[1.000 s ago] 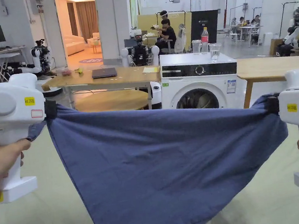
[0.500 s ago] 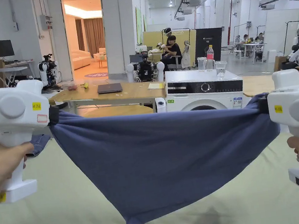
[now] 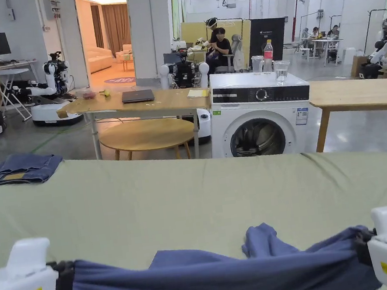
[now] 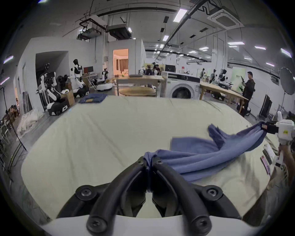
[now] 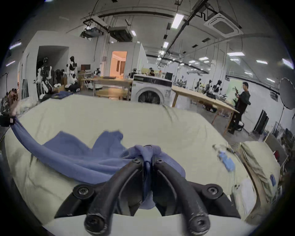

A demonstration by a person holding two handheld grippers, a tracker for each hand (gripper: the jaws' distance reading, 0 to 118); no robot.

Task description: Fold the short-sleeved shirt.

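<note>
Shirt: the blue shirt (image 3: 213, 277) is stretched between both tongs at 6 o'clock in the head view, its loose end lying on the pale green surface (image 3: 151, 201) toward 12 o'clock.
Left tongs: the left tongs (image 4: 149, 161) are closed on one bunched corner.
Right tongs: the right tongs (image 5: 147, 159) are clamped on the other corner.
Step, as I judge it: laying the shirt flat; keep the edge taut and level, and lower both corners together so the cloth spreads without creases.
Change: half a second ago the shirt hung high in the air; now it is low, partly resting.
Beyond: folded jeans (image 3: 21, 168) at 10 o'clock, a washing machine (image 3: 260, 117) at 12.
</note>
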